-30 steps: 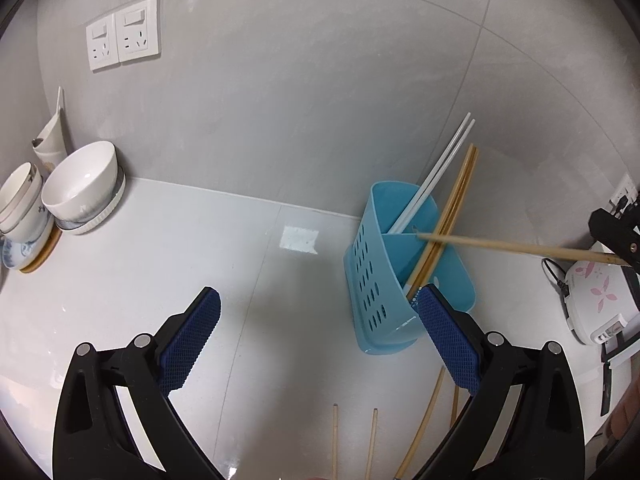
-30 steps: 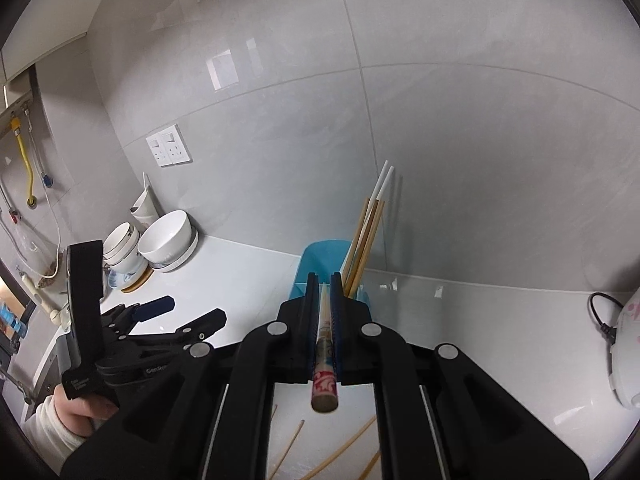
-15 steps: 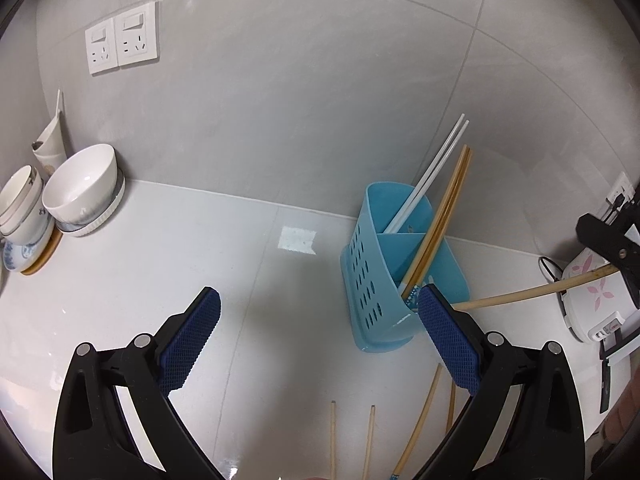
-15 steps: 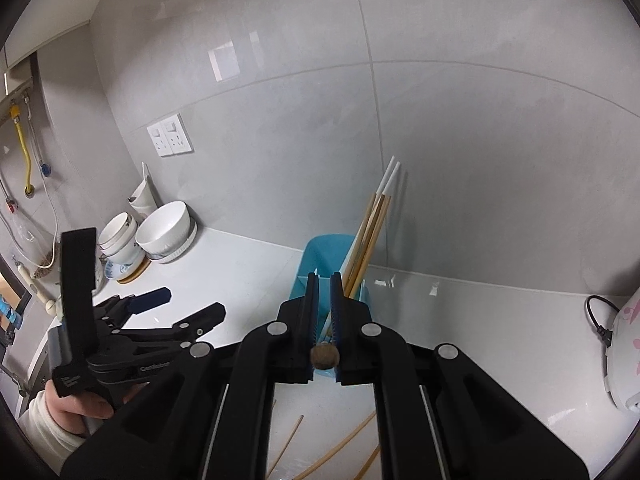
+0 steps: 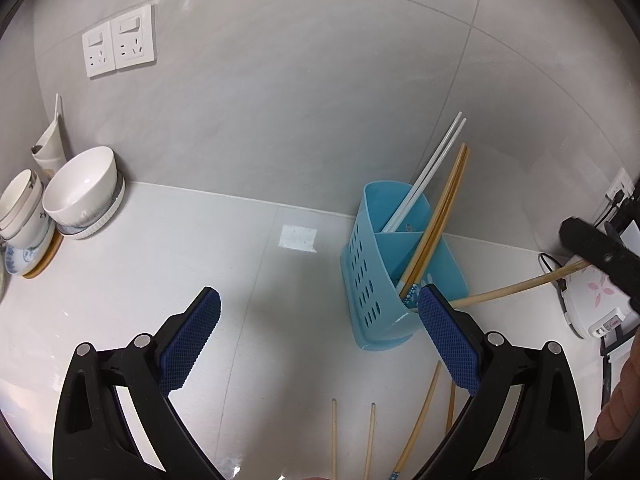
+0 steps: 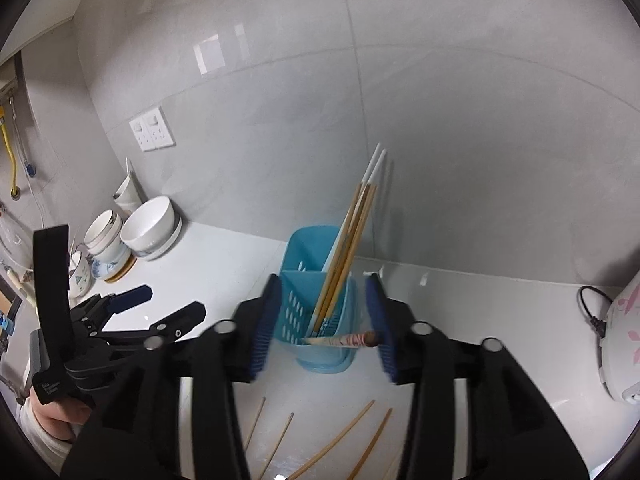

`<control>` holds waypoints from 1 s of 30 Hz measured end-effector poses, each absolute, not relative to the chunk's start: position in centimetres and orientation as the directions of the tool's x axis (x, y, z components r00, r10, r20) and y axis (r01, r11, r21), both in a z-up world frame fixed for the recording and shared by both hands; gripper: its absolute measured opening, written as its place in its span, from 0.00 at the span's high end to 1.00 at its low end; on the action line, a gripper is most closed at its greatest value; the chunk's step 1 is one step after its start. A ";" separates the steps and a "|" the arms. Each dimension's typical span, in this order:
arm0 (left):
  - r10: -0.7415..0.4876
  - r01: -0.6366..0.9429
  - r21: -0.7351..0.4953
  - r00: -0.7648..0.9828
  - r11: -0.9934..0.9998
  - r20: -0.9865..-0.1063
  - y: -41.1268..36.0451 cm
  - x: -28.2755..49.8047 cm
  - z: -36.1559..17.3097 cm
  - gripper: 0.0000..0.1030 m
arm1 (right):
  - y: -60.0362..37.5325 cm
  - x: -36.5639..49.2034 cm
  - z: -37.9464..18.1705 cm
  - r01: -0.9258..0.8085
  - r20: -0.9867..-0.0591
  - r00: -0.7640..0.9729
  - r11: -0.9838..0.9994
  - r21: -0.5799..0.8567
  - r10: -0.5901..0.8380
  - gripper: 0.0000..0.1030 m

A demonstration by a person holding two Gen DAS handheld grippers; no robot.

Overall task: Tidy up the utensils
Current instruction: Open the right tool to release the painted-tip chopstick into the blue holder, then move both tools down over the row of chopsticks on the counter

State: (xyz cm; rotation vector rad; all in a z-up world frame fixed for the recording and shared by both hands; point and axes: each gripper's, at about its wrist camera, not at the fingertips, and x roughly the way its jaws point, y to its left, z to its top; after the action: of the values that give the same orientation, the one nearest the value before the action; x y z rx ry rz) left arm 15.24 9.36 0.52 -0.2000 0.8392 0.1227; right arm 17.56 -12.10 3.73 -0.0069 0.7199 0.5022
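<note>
Chopstick point(image 6: 340, 339), slim bamboo, loose between just-parted right tool point(image 6: 322, 322); left tool point(image 5: 318, 330) apart, empty.

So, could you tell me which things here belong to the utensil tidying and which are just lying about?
Job: blue plastic slotted holder; wooden chopstick with patterned end just released by the opening right gripper; loose wooden chopsticks.
Lying about: white ceramic bowls; white flowered appliance.

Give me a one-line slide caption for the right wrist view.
Right gripper, jaws just opened, releases a patterned chopstick into the blue utensil holder; loose chopsticks lie on the counter.
</note>
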 end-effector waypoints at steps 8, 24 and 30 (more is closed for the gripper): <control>0.023 -0.175 -0.123 0.660 0.977 -0.751 8.7 13.9 1.1 0.06 | -16.3 15.0 6.2 -0.395 -0.577 0.708 0.906 0.154 0.407 0.17; -0.014 -0.160 -0.093 0.439 0.983 -0.898 6.9 9.6 -8.5 0.06 | -20.8 10.7 -12.6 -0.159 -0.915 0.393 0.987 0.027 0.088 0.11; -0.009 -0.159 -0.069 0.350 0.985 -0.937 5.8 8.1 -13.3 0.06 | -21.2 9.7 -16.3 -0.105 -0.958 0.280 0.994 0.039 0.067 0.14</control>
State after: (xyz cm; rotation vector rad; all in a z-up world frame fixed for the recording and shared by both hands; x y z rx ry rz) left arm 8.11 5.84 -13.25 -0.1578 1.2109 0.0976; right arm 9.75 -21.21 -16.29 -0.0339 1.2816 0.1157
